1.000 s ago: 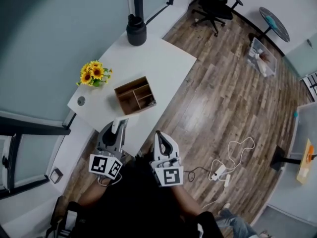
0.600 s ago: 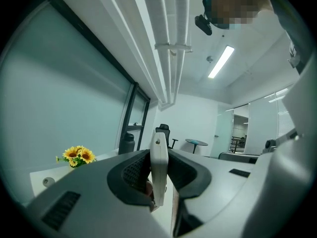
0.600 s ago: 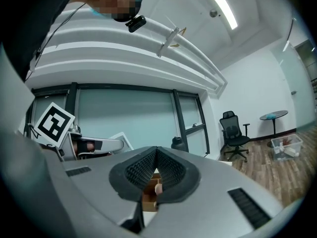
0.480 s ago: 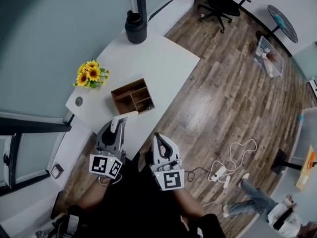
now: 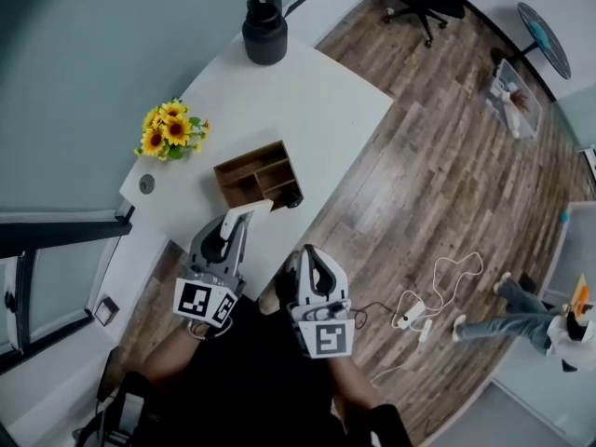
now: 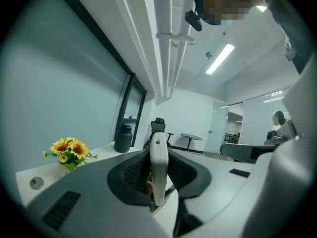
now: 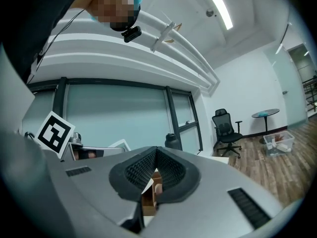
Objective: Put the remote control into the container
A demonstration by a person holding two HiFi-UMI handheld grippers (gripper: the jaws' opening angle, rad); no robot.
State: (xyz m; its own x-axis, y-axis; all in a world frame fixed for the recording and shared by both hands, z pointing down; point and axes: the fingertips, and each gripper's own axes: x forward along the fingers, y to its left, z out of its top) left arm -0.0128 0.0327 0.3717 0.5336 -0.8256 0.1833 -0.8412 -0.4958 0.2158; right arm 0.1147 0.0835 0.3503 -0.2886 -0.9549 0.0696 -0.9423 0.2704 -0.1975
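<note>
- Our left gripper (image 5: 230, 237) is clamped on the white remote control (image 5: 246, 212), which we see edge-on between the pads.
- Remote tip sits just beside the near wall of the wooden container (image 5: 248, 155) on the white table (image 5: 307, 101).
- Our right gripper (image 5: 313, 266) has its jaws together, holding nothing.

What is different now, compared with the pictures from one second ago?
The left hand-held gripper, shut on the white remote control, moved forward, so the remote's tip is close to the wooden container. A person walked in at the lower right. The right hand-held gripper stayed shut and empty; the container and sunflowers stayed put.
</note>
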